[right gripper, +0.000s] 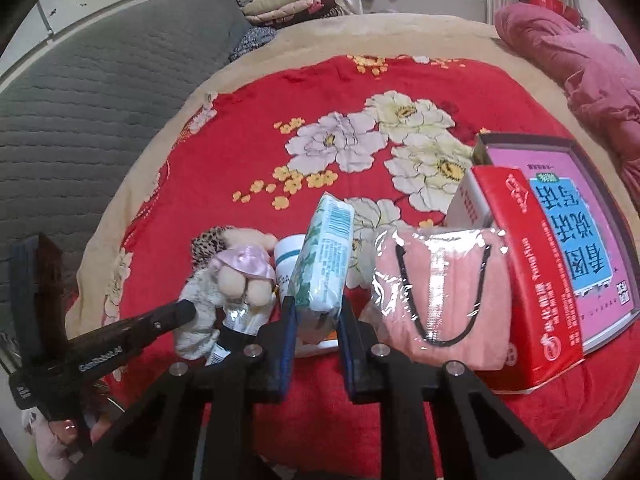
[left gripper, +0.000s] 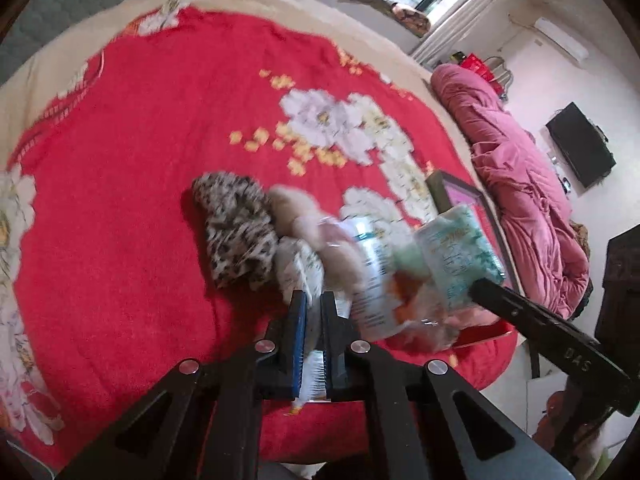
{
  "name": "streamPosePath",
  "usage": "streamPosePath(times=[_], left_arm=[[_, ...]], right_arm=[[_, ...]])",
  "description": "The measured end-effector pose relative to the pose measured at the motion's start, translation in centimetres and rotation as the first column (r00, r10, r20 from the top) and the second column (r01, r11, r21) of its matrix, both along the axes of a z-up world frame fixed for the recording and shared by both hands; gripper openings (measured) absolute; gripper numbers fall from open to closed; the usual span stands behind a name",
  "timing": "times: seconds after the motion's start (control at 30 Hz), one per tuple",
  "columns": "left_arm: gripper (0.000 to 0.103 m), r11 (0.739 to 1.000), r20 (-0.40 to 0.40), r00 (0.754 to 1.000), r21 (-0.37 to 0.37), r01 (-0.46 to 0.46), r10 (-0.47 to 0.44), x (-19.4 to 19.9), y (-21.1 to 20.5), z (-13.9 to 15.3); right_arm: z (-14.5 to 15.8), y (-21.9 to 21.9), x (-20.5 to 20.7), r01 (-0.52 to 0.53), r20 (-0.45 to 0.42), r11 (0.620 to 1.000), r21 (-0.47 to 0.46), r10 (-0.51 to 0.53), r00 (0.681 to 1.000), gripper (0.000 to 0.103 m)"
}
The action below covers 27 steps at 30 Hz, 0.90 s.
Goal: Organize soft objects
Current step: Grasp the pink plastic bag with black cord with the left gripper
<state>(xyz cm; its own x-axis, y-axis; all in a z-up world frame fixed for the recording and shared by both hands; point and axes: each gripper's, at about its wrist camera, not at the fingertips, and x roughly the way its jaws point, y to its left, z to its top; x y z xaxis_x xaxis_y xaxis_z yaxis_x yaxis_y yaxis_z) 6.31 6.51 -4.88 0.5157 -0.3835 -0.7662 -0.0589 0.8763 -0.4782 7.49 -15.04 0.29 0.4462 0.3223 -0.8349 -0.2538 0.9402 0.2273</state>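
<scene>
- Blue-padded fingers of the right gripper (right gripper: 317, 312) sit nearest the lens, clamped on a pale green tissue pack (right gripper: 324, 256) that stands tilted and lifted above the red floral blanket (right gripper: 240, 128)
- Left gripper (left gripper: 314, 300) has its jaws nearly together, pinching something thin and white, seemingly a fold of the cream fabric item (left gripper: 298, 268); I cannot tell exactly what
- Beside it lie a leopard-print plush (left gripper: 236, 232), a small doll in a pink cap (right gripper: 244, 272), a white tube (right gripper: 289, 258) and a pink towel in clear wrap (right gripper: 440, 296)
- Step in hand, as I judge it: carrying the tissue pack to join the soft pile
- Next move calls for lowering it onto a bare patch of blanket without knocking the doll, then parting the fingers
- Readable writing: "FangAnn" or similar on the red box (right gripper: 532, 280); large Chinese characters on the pink tray (right gripper: 568, 216), upside down; "DAS" on the right tool's arm in the left view
</scene>
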Motion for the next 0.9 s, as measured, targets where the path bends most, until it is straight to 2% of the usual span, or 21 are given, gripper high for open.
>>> streamPosePath(times=[0.23,0.43,0.57,0.67,0.77,0.9], left_arm=[[0.007,0.999,0.07,0.998,0.048,-0.002,-0.001,-0.6,-1.6,5.4],[0.007,0.996,0.114,0.992,0.082,0.037,-0.046,-0.5,-4.4,8.1],[0.007,0.986,0.131,0.991,0.168,0.002,-0.025,-0.6,-4.5,8.5],[0.007,0.993,0.086,0.996,0.118,-0.031,0.021,-0.6,-2.8,7.4],[0.007,0.988,0.06,0.998,0.151,-0.023,0.014,-0.8,-3.2,6.9],[0.007,0.988,0.072,0.997,0.153,0.023,-0.034,-0.6,-5.6,7.4]], right_arm=[[2.5,-1.7,-0.6,-0.003,0.047,1.0,-0.007,0.004,0.999,0.019],[4.9,-5.1,-0.9,0.034,0.091,0.999,0.023,-0.036,0.995,0.02],[5.5,-7.4,-1.0,0.061,0.091,0.998,0.034,-0.064,0.994,0.02],[5.7,-8.5,-1.2,0.071,0.111,0.996,0.046,-0.076,0.991,0.02],[5.6,-9.7,-1.0,0.092,0.103,0.994,0.062,-0.098,0.99,0.02],[5.8,-11.8,-1.0,0.123,0.114,0.99,0.07,-0.13,0.985,0.02]])
